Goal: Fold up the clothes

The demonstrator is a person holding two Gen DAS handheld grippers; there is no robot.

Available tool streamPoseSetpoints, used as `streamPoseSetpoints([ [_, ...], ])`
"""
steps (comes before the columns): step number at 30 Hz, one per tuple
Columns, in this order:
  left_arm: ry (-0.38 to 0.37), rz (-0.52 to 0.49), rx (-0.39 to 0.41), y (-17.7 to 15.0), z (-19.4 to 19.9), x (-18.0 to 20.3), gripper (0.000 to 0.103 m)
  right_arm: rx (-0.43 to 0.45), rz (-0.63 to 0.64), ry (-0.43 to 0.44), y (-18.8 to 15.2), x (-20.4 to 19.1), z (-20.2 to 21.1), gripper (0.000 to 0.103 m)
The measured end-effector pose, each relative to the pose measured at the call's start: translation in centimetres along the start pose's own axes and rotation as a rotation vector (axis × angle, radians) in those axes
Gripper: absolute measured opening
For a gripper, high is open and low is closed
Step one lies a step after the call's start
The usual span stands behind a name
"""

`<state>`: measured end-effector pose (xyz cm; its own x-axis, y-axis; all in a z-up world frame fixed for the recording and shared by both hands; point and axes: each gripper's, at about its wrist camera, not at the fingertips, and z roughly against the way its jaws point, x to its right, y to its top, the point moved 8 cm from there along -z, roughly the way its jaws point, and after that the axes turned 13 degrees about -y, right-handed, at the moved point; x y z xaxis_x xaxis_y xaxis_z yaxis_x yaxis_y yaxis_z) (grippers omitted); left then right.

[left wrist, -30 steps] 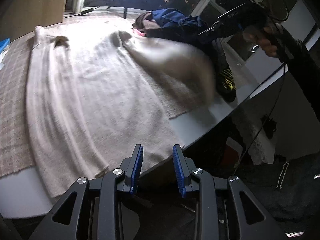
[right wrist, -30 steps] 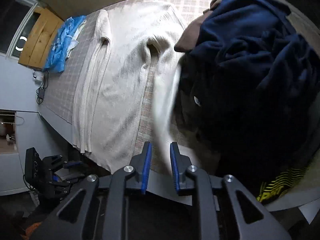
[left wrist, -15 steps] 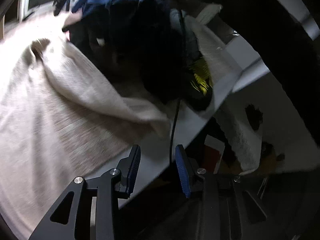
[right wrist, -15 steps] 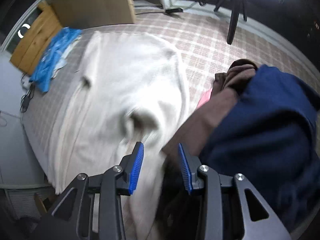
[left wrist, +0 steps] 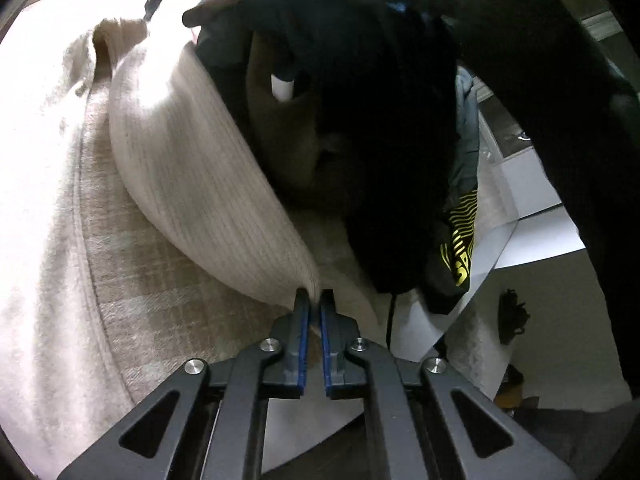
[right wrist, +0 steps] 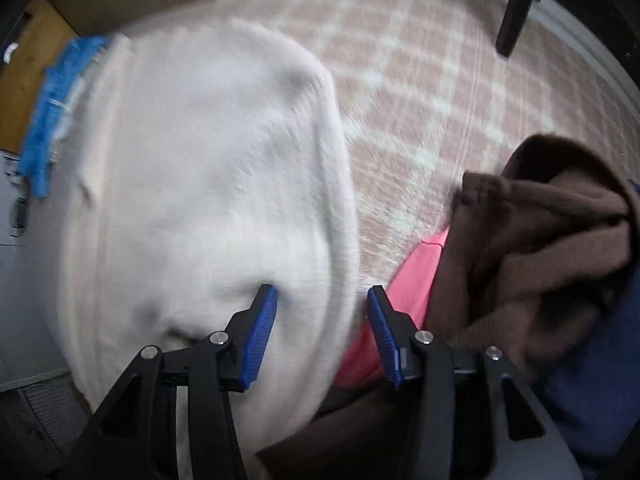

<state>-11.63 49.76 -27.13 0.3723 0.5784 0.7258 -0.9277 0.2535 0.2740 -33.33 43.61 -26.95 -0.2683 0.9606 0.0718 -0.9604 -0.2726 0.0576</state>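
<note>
A cream knit sweater (left wrist: 52, 184) lies spread on a checked cloth (left wrist: 160, 280) over the table. My left gripper (left wrist: 314, 300) is shut on the cuff end of its right sleeve (left wrist: 200, 184), which stretches away from the jaws. In the right wrist view the sweater (right wrist: 192, 184) fills the left half. My right gripper (right wrist: 322, 300) is open, low over the sweater's shoulder edge, with the edge between its fingers.
A pile of clothes sits to the right: a dark garment (left wrist: 380, 120), a black-and-yellow one (left wrist: 460, 248), a brown one (right wrist: 552, 232), pink (right wrist: 404, 284) and navy (right wrist: 600, 380). A blue item (right wrist: 52, 112) lies far left. The table edge (left wrist: 480, 288) is near.
My left gripper moved in and closed on the sleeve cuff. My right gripper travelled up over the sweater toward the shoulder and opened wider.
</note>
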Motion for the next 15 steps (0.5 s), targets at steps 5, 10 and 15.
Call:
streamPoseSetpoints([
  [5, -0.056, -0.03, 0.061, 0.7, 3.1, 1.2, 0.004, 0.029, 0.033, 0.087, 0.1, -1.0, 1.5, 0.008],
  [10, -0.138, -0.043, 0.132, 1.6, 6.8, 2.1, 0.004, 0.127, -0.114, 0.237, 1.8, 1.1, 6.5, 0.007],
  [15, -0.211, 0.033, 0.222, 0.4, 11.6, -0.2, 0.0, 0.197, -0.114, 0.185, 4.0, 1.0, 11.9, 0.007],
])
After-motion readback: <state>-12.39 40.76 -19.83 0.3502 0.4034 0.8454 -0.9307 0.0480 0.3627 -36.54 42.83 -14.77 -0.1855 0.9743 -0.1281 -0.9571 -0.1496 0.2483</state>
